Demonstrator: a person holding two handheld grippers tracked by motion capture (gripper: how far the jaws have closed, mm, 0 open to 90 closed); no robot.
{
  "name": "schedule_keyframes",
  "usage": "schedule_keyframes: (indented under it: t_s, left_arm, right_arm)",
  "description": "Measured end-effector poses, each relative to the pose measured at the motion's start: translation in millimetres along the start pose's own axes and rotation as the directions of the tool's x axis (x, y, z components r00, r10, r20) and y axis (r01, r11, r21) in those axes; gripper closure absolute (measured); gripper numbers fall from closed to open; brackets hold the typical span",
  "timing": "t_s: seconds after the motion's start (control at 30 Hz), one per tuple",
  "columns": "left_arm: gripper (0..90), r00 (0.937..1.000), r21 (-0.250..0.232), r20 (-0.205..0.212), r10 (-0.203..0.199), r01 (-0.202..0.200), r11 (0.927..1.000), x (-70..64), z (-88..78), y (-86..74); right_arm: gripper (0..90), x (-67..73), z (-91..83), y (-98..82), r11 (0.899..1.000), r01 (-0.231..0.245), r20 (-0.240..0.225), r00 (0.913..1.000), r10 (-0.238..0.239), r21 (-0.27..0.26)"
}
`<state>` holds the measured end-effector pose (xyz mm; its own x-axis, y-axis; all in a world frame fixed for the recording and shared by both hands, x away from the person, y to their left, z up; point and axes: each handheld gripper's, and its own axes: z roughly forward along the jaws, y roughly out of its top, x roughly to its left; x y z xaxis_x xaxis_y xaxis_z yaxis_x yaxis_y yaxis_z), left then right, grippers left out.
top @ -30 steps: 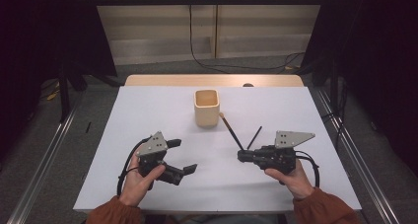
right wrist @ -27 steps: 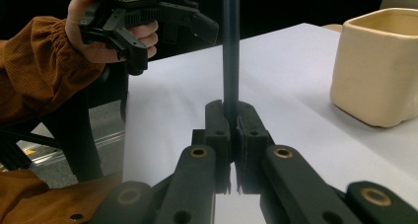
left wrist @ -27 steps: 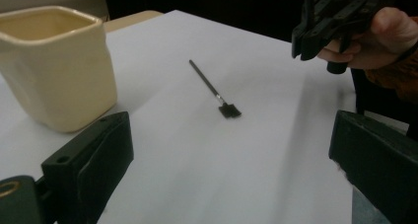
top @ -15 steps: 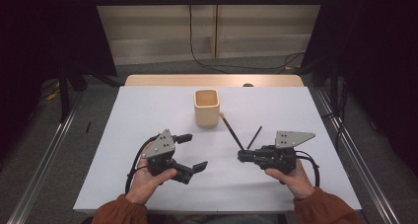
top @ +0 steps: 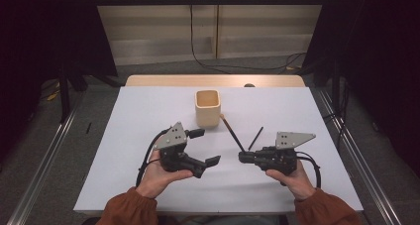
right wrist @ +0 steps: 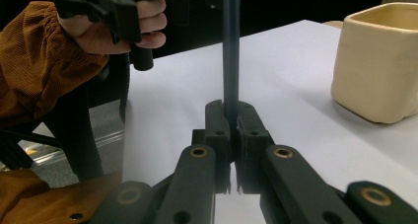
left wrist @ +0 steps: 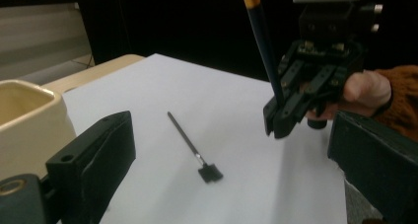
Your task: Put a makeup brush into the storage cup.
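Note:
My right gripper (top: 242, 157) is at the right of the white table (top: 148, 116), shut on a dark stick (top: 232, 133). Its yellow-orange end points toward the cream square cup (top: 207, 107). In the right gripper view the jaws (right wrist: 229, 110) pinch the dark shaft (right wrist: 230, 61), which rises straight up. A thin black brush (top: 256, 138) lies flat on the table just right of the held stick; its square black head (left wrist: 210, 172) points toward me. My left gripper (top: 205, 146) hovers open in front of the cup, nothing between its fingers (left wrist: 98, 150), facing the right gripper (left wrist: 286, 115).
The cup (right wrist: 379, 61) stands upright at the table's middle back, close to the held stick's tip. A wooden edge (top: 213, 80) runs behind the white sheet. Dark curtains hang at both sides. Cables trail from both grippers toward the person's orange sleeves (top: 124, 210).
The left gripper has moved rightward toward the table's middle and lifted slightly. The right gripper and its stick have stayed where they were.

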<state>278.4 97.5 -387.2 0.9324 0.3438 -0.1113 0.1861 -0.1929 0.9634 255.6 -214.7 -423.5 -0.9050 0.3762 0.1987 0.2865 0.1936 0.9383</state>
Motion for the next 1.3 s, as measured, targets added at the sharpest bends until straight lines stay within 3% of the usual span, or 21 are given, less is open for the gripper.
schedule_keyframes:
  t_s: [0.27, 0.57, 0.7, 0.97, 1.3]
  left_arm:
    - [5.2, 0.9998, -0.008, 0.021, 0.006, -0.006, 1.0, -3.1, 10.1, 6.6]
    - [5.3, 0.9999, -0.022, 0.012, 0.012, -0.011, 0.9997, -3.2, 19.0, 13.4]
    - [6.0, 0.9999, -0.005, 0.004, 0.011, -0.011, 0.9999, -2.8, 22.1, 16.8]
    - [19.6, 0.9999, -0.003, 0.001, 0.01, -0.01, 0.9999, -1.6, 26.8, 19.1]
    - [40.6, 0.9991, -0.06, 0.033, -0.028, 0.03, 0.9977, -2.4, 27.4, 19.4]
  right_arm:
    - [86.3, 0.1, 1.6, -1.0, 1.0, 0.002, 0.001, 1.0, -0.002, 0.004]
    - [86.3, -0.3, 1.8, -1.6, 1.0, -0.001, 0.001, 1.0, 0.001, 0.007]
    - [86.3, 1.2, 3.9, -2.4, 1.0, 0.001, -0.007, 1.0, -0.001, 0.009]
    - [86.3, 1.6, 7.1, -4.5, 1.0, -0.001, -0.007, 1.0, 0.001, 0.022]
    - [86.3, 2.7, 11.8, -7.6, 0.999, -0.002, -0.012, 0.9999, 0.003, 0.038]
